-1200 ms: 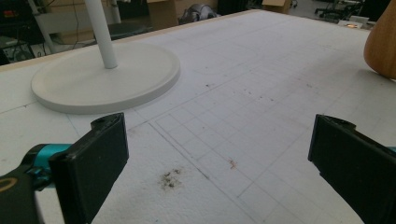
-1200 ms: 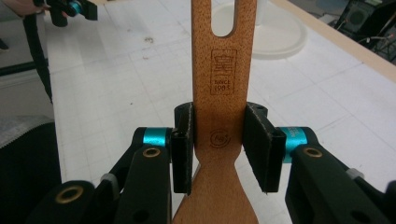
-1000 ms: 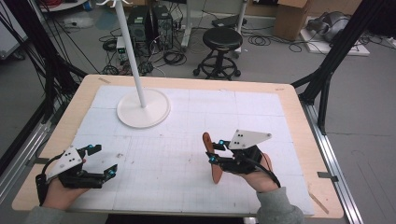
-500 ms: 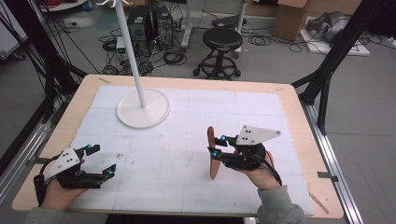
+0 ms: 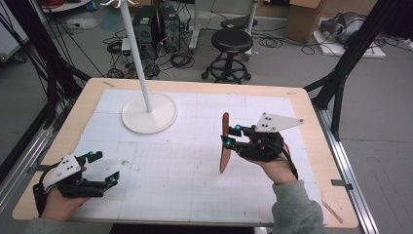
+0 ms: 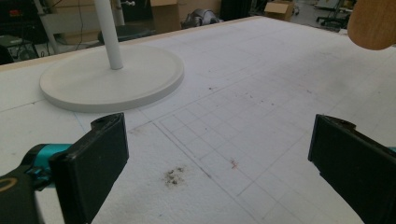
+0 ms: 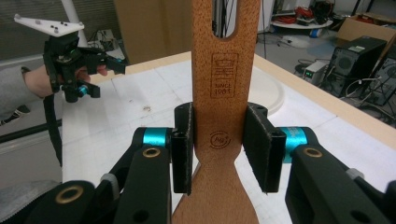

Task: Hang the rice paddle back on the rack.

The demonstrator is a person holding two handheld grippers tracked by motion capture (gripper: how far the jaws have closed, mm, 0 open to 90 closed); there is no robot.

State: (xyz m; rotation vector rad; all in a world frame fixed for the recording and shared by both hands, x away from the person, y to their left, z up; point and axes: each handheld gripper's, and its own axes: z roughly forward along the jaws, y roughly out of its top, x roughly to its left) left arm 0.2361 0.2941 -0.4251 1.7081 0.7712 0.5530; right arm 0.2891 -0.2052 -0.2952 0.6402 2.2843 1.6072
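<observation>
Since a second ago the wooden spatula [image 5: 224, 143] has lifted off the desk [image 5: 195, 195]. Left gripper [image 5: 103, 167] rests wide open; right gripper [image 5: 231, 136] clamps the spatula, long axis upright, nearer the coat stand [image 5: 148, 113].

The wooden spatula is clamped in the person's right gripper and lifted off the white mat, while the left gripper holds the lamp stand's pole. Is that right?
Not quite. The wooden spatula is clamped in the right gripper and off the white mat, but the left gripper holds nothing. The left gripper view shows its jaws wide apart over bare mat, with the lamp stand well beyond them.
</observation>
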